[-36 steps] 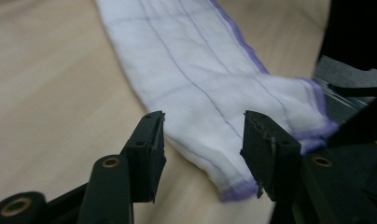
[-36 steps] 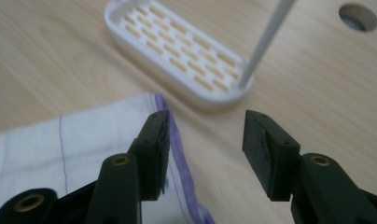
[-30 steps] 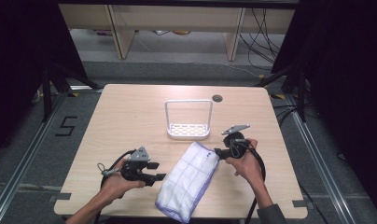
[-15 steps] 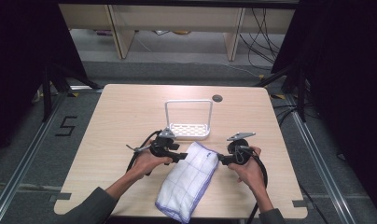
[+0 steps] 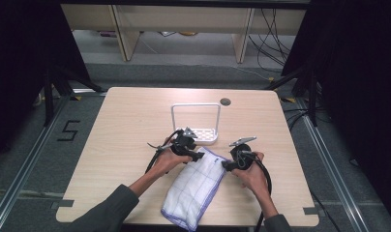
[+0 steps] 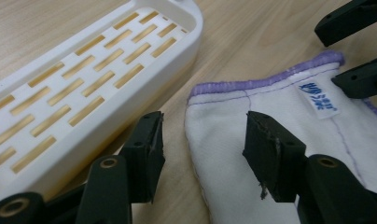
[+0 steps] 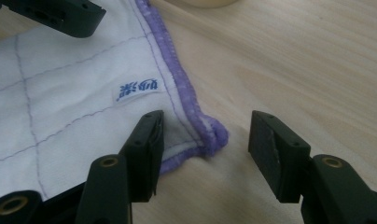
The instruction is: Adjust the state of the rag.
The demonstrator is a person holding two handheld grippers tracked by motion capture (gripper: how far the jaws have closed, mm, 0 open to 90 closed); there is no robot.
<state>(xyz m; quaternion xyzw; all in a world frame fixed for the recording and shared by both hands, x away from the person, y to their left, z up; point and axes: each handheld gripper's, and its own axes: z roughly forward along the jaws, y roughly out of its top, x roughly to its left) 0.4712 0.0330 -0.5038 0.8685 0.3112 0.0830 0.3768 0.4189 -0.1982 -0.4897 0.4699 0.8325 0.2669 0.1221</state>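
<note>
I have the left tool [image 5: 199, 155] down at the far left corner of the white cloth [image 5: 196, 186], its jaws partly open and holding nothing; they have just been closing a little, with the cloth's purple-stitched edge lying under the gap and one pad over the fabric, the other over bare wood. In the left gripper view that corner [image 6: 196, 91] sits between my jaws, and the white slotted rack [image 6: 84, 88] lies just beside the cloth at about 10 o'clock, not touching it. My right tool [image 5: 227, 166] is at the cloth's far right corner, jaws likewise partly open and gripping nothing. In the right gripper view the rounded purple corner [image 7: 217, 135] lies in the gap between the pads, nearer the left pad, with the small printed label [image 7: 137, 88] at about 11 o'clock from it. I cannot tell whether either tool's pads rest on the cloth. Seen from above, the cloth lies flat on the table [image 5: 116, 140] near its front edge, running from the tools down toward 7 o'clock, and the rack [image 5: 196, 121] with its upright wire handle stands at 12 o'clock from the cloth, near the table's middle. A small round hole [image 5: 225, 102] sits in the table beyond the rack.
</note>
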